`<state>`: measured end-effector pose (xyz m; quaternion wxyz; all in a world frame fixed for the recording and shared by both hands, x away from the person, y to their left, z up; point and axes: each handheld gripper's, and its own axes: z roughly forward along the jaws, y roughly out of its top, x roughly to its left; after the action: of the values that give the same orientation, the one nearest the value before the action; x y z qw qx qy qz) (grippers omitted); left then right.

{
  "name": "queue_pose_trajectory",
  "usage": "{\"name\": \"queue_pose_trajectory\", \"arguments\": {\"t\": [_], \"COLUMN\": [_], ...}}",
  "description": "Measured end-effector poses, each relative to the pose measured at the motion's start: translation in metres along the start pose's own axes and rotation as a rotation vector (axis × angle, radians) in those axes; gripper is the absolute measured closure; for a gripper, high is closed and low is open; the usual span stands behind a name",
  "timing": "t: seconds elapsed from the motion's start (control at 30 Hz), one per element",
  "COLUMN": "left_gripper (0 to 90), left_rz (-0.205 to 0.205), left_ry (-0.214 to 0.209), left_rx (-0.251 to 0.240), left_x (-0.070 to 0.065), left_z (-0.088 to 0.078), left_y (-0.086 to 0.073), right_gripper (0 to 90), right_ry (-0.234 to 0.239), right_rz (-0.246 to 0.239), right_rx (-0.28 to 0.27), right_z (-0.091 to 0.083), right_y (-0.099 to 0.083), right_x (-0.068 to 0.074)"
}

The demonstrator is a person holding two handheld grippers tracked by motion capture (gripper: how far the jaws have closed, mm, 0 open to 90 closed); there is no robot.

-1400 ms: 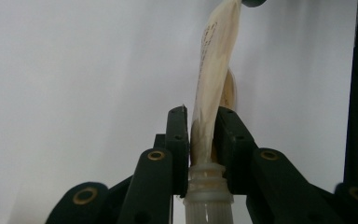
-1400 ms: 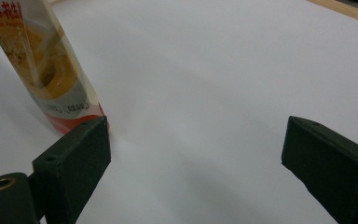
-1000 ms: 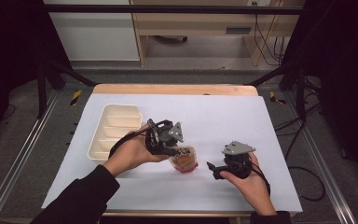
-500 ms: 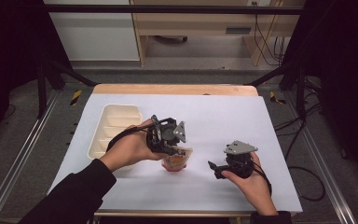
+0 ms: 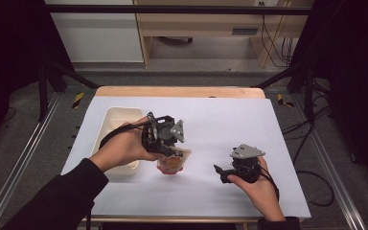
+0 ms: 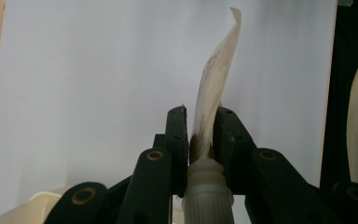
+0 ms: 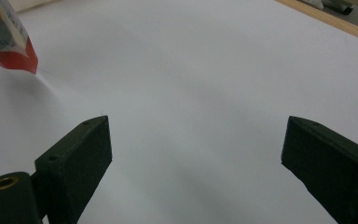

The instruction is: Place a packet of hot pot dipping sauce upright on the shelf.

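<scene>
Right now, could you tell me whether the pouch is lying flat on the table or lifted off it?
Lifted: the left gripper is shut on the pouch near its spout, so it hangs below the jaws.

The left hand-held gripper point(image 5: 175, 149), its jaws clamped on the top of a spouted pouch point(image 5: 172, 163), has risen from the counter point(image 5: 230, 120) and moved slightly toward the cream tray point(image 5: 117, 120). The pouch has come up with it: a second ago it sat low on the white surface near the middle, and now it hangs from the jaws with its red bottom edge just above the counter.
</scene>
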<state>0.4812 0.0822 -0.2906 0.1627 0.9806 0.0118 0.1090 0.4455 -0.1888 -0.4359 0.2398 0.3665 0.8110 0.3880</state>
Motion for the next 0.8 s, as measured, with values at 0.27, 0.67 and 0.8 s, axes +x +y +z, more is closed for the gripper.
{"name": "queue_pose_trajectory", "arguments": {"t": [0.27,0.67,0.8], "left_gripper": [76.2,76.2,76.2], "left_rz": [-0.032,-0.066,-0.082], "left_ry": [0.006,0.037,0.053], "left_rx": [-0.017,-0.012,-0.01], "left_x": [0.01,0.023,0.028], "left_z": [-0.017,-0.047,-0.056], "left_y": [-0.012,-0.03,-0.039], "right_gripper": [9.0,9.1,9.0], "right_ry": [-0.008,-0.018,-0.022], "right_rz": [-0.004,-0.01,-0.01], "right_rx": [0.001,0.006,0.004], "right_z": [0.0,0.0,0.0], "right_y": [0.0,0.0,0.001], "right_x": [0.001,0.001,0.002]}}
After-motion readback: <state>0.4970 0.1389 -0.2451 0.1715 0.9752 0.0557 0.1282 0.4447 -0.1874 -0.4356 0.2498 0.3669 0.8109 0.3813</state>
